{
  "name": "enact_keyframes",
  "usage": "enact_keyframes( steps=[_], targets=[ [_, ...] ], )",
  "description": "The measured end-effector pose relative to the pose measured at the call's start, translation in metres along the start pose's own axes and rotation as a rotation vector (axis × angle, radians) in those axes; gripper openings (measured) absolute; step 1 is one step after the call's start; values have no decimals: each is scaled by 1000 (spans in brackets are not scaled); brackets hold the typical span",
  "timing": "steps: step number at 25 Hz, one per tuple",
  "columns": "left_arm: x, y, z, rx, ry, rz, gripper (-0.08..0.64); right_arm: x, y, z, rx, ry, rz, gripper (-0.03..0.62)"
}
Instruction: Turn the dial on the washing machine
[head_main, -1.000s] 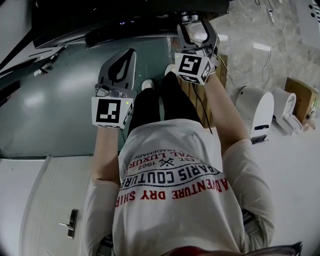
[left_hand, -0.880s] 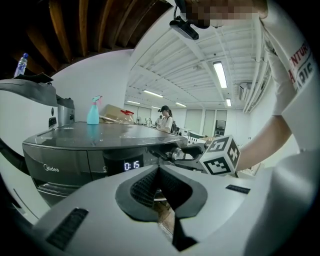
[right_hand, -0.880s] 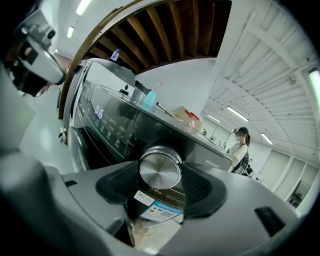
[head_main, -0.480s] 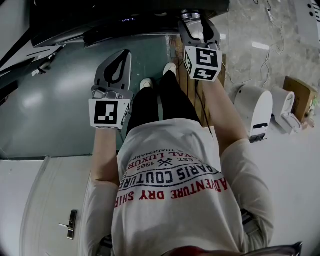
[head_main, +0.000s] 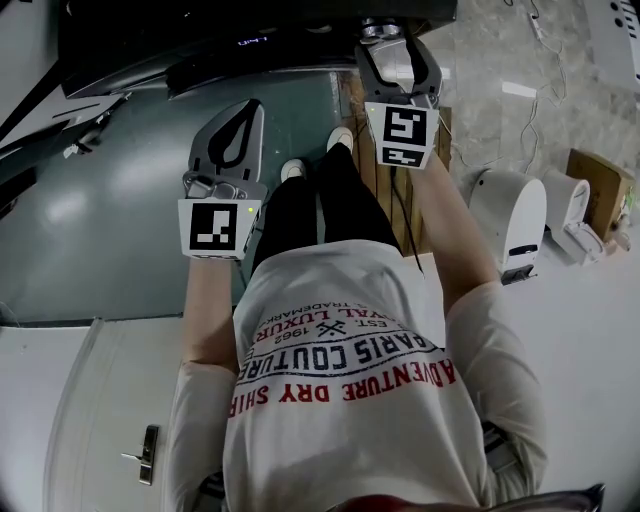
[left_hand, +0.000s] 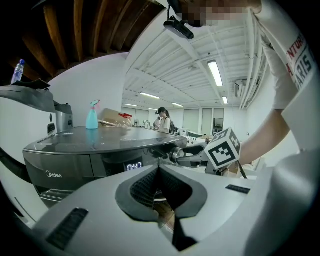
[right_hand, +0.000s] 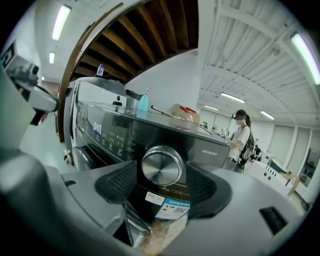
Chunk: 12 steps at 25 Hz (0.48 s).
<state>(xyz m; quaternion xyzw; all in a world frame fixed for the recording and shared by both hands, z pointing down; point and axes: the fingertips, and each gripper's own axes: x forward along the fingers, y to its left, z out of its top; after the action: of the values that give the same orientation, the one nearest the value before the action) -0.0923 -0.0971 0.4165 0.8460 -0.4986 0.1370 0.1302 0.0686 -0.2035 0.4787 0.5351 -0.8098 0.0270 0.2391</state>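
Note:
The dark grey washing machine (head_main: 200, 40) fills the top of the head view. Its round silver dial (right_hand: 162, 165) sits centred in the right gripper view, on the control panel. My right gripper (right_hand: 161, 172) has one black pad on each side of the dial, close against its rim, shut on it. In the head view this gripper (head_main: 397, 45) reaches the dial (head_main: 381, 30) at the top. My left gripper (head_main: 245, 108) hangs lower left, away from the machine, jaws shut and empty (left_hand: 159, 169). The machine's display (left_hand: 134, 166) is lit.
A blue spray bottle (left_hand: 92, 115) and other items stand on the machine's top. Wooden boards (head_main: 395, 190) lie under the right arm. White appliances (head_main: 510, 225) and a cardboard box (head_main: 600, 190) sit at right. A person (right_hand: 242, 137) stands far off.
The right gripper has twisted about its axis at the dial: its marker cube tilted one way, then the other, and now faces square. The left gripper has barely moved.

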Motion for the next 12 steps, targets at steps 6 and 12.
enact_keyframes(
  steps=[6,12],
  targets=[
    [-1,-1,1,8,-4,-15,15,-2,4,-2,-115,-4,-26,314],
    [-2,2,2,11,-12,-7,15,3,0,-2,-187,-22,-62,313]
  ],
)
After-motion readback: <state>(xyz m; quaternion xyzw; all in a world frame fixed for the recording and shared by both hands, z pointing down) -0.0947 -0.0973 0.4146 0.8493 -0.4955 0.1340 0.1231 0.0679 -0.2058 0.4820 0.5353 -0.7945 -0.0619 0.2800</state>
